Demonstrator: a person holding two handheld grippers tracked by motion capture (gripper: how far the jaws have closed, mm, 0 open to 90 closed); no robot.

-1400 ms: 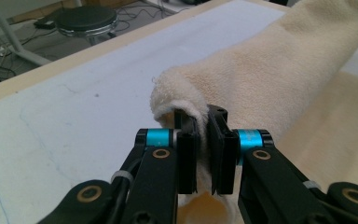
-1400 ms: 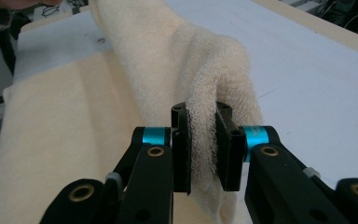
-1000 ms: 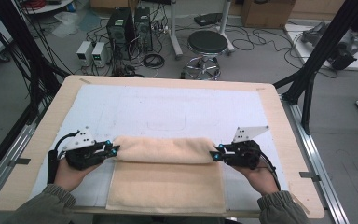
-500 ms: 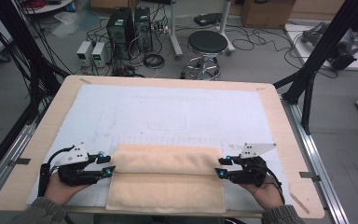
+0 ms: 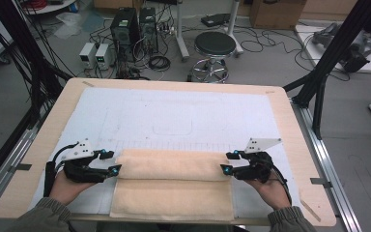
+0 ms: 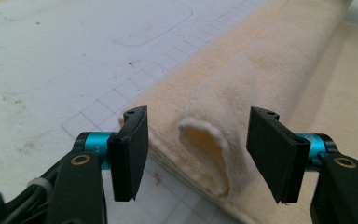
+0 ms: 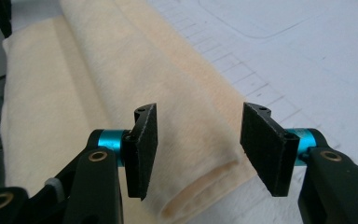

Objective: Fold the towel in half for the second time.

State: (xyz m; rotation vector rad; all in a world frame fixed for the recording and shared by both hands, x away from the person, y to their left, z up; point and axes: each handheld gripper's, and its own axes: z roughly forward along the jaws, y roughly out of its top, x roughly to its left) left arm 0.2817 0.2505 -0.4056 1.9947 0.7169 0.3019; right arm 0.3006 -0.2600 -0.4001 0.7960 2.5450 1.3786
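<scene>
In the high view, lower centre, the cream towel (image 5: pixel 174 186) lies with its far part rolled toward the person; both grippers, a second ago pinching the roll's ends, have just been opening, so this turn of the roll looks finished. The left gripper (image 5: pixel 110 162) and right gripper (image 5: pixel 228 162) sit level at either end. In the left gripper view the jaws stand spread around the roll's end (image 6: pixel 209 149), not pressing. In the right gripper view, jaws spread likewise

the far half of the white mat (image 5: pixel 174 113) lay bare, so you had free passage there. the rolled towel (image 5: pixel 173 165) filled the stretch between your left gripper (image 5: pixel 110 162) and right gripper (image 5: pixel 228 162), blocking any move inward.
</scene>
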